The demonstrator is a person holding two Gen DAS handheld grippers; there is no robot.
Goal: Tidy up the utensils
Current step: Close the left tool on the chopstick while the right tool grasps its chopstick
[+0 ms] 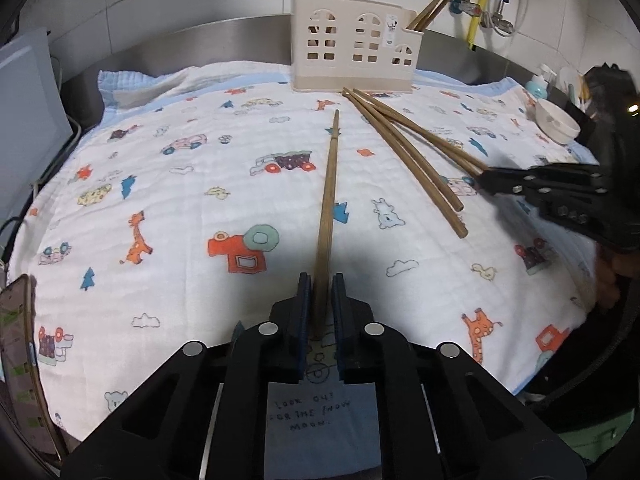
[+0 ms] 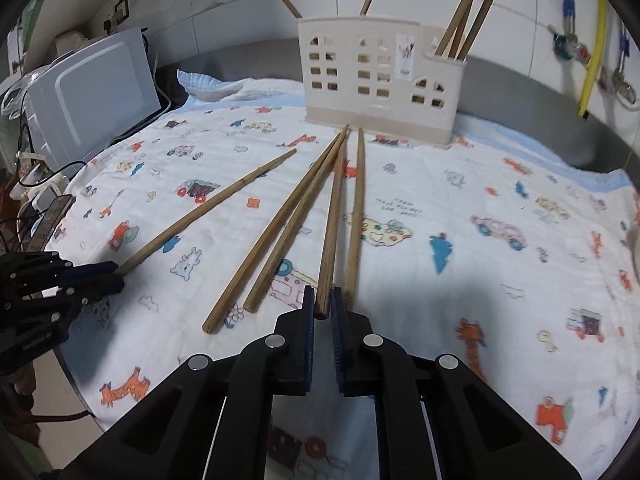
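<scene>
A single wooden chopstick (image 1: 330, 184) lies on the cartoon-print cloth (image 1: 192, 208), and my left gripper (image 1: 322, 280) is shut on its near end. The right wrist view has that same gripper (image 2: 114, 274) at the left edge. My right gripper (image 2: 322, 294) is shut on the near end of another chopstick (image 2: 334, 216). One more chopstick (image 2: 356, 208) lies just to its right and two chopsticks (image 2: 280, 224) to its left, all fanning toward the cream utensil holder (image 2: 380, 80). The holder stands at the back with several chopsticks upright in it.
A white microwave (image 2: 92, 92) sits at the left, with cables and a power strip below it. A white bowl (image 1: 558, 120) rests at the cloth's right edge. A phone (image 1: 16, 352) lies at the near left. Pipes and hoses (image 2: 592, 48) run down the tiled wall.
</scene>
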